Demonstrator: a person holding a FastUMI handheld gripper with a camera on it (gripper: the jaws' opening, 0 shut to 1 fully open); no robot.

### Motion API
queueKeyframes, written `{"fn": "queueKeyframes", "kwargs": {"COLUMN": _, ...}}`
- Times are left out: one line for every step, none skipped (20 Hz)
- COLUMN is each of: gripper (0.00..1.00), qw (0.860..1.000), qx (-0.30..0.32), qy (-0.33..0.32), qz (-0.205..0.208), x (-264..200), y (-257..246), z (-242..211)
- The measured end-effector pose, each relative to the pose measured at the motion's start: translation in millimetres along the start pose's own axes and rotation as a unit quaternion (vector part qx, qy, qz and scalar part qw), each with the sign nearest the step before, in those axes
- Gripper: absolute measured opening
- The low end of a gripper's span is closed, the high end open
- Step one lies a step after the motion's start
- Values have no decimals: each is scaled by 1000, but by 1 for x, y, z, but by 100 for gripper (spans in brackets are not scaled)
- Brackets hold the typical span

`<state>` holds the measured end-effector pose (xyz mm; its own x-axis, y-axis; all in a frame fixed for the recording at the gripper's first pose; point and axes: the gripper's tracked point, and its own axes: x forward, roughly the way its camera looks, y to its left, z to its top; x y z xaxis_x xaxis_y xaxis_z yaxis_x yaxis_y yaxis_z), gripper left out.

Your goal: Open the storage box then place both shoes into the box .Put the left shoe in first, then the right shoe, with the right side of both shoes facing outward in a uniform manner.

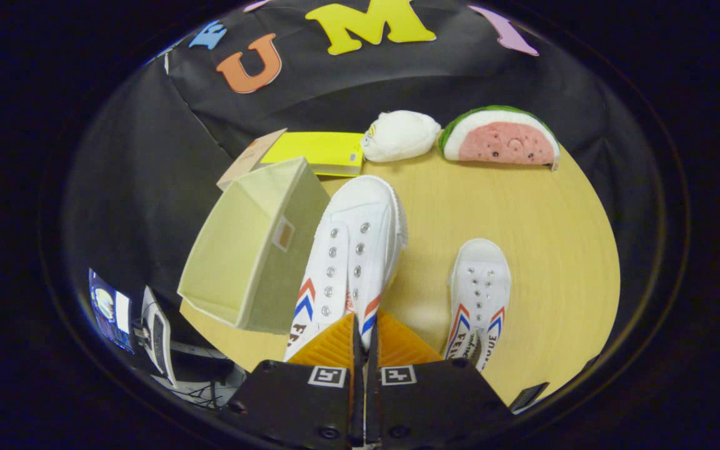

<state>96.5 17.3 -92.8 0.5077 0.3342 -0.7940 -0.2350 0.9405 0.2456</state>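
Tongs (364, 340) clamping shoe (350, 250) — beside box (254, 250)

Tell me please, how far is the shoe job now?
Done: the storage box stands open beside the shoes. In hand: the gripper is shut on the nearer shoe, gripping its side wall. Left: that shoe goes into the box, then the second shoe, which lies on the table.

Gripper (365, 334) pinching raised white shoe (354, 250); open storage box (254, 250) left, second shoe (479, 294) right on table (554, 250).
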Motion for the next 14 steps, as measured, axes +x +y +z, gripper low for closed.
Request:
{"fn": "queueKeyframes", "kwargs": {"gripper": 7, "qw": 1000, "qx": 2, "qy": -3, "qz": 4, "x": -10, "y": 13, "z": 3}}
{"fn": "queueKeyframes", "kwargs": {"gripper": 7, "qw": 1000, "qx": 5, "qy": -8, "qz": 7, "x": -19, "y": 25, "z": 9}}
{"fn": "queueKeyframes", "kwargs": {"gripper": 7, "qw": 1000, "qx": 6, "qy": -15, "qz": 8, "x": -26, "y": 37, "z": 16}}
{"fn": "queueKeyframes", "kwargs": {"gripper": 7, "qw": 1000, "qx": 4, "qy": -25, "qz": 4, "x": -32, "y": 48, "z": 22}}
{"fn": "queueKeyframes", "kwargs": {"gripper": 7, "qw": 1000, "qx": 2, "qy": -31, "qz": -1, "x": -35, "y": 58, "z": 26}}
{"fn": "queueKeyframes", "kwargs": {"gripper": 6, "qw": 999, "qx": -6, "qy": -35, "qz": -4, "x": -36, "y": 70, "z": 31}}
{"fn": "queueKeyframes", "kwargs": {"gripper": 7, "qw": 999, "qx": -14, "qy": -34, "qz": -5, "x": -34, "y": 82, "z": 32}}
{"fn": "queueKeyframes", "kwargs": {"gripper": 6, "qw": 999, "qx": -23, "qy": -27, "qz": -3, "x": -30, "y": 97, "z": 32}}
{"fn": "queueKeyframes", "kwargs": {"gripper": 6, "qw": 999, "qx": -34, "qy": -21, "qz": 4, "x": -24, "y": 112, "z": 31}}
{"fn": "queueKeyframes", "kwargs": {"gripper": 6, "qw": 999, "qx": -37, "qy": -13, "qz": 11, "x": -16, "y": 125, "z": 32}}
{"fn": "queueKeyframes", "kwargs": {"gripper": 6, "qw": 999, "qx": -36, "qy": -8, "qz": 15, "x": -7, "y": 137, "z": 31}}
{"fn": "queueKeyframes", "kwargs": {"gripper": 7, "qw": 999, "qx": -36, "qy": -7, "qz": 15, "x": 0, "y": 148, "z": 36}}
{"fn": "queueKeyframes", "kwargs": {"gripper": 7, "qw": 999, "qx": -41, "qy": -11, "qz": 12, "x": 7, "y": 157, "z": 42}}
{"fn": "queueKeyframes", "kwargs": {"gripper": 7, "qw": 999, "qx": -43, "qy": -16, "qz": 6, "x": 15, "y": 165, "z": 48}}
